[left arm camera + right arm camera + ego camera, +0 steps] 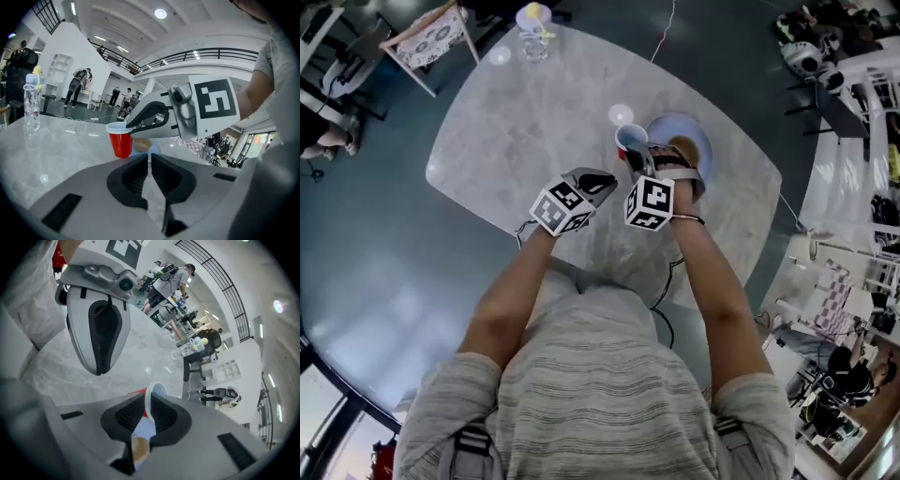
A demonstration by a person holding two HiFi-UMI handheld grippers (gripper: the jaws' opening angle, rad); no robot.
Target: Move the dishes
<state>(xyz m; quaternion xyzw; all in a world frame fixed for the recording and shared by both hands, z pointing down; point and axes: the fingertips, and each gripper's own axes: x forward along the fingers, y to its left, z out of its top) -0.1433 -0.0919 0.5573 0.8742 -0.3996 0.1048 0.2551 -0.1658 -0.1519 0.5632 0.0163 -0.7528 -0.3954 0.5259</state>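
Note:
A red cup (629, 141) with a white inside stands on the marble table (534, 131), touching the left side of a pale blue plate (680, 136) that has something brown on it. My right gripper (636, 156) is shut on the cup's near rim; in the right gripper view the white rim (151, 397) sits pinched between the pads. My left gripper (605, 178) hovers just left of the right one, shut, with nothing in it. The left gripper view shows the red cup (121, 140) ahead, held by the right gripper (140, 123). Most of the plate is hidden behind the right gripper.
A clear water bottle (533, 30) with a yellow and purple top stands at the table's far edge, also seen as the bottle (32, 101) in the left gripper view. A wooden frame (427, 37) stands off the far left corner. A cable (661, 300) hangs at the near table edge.

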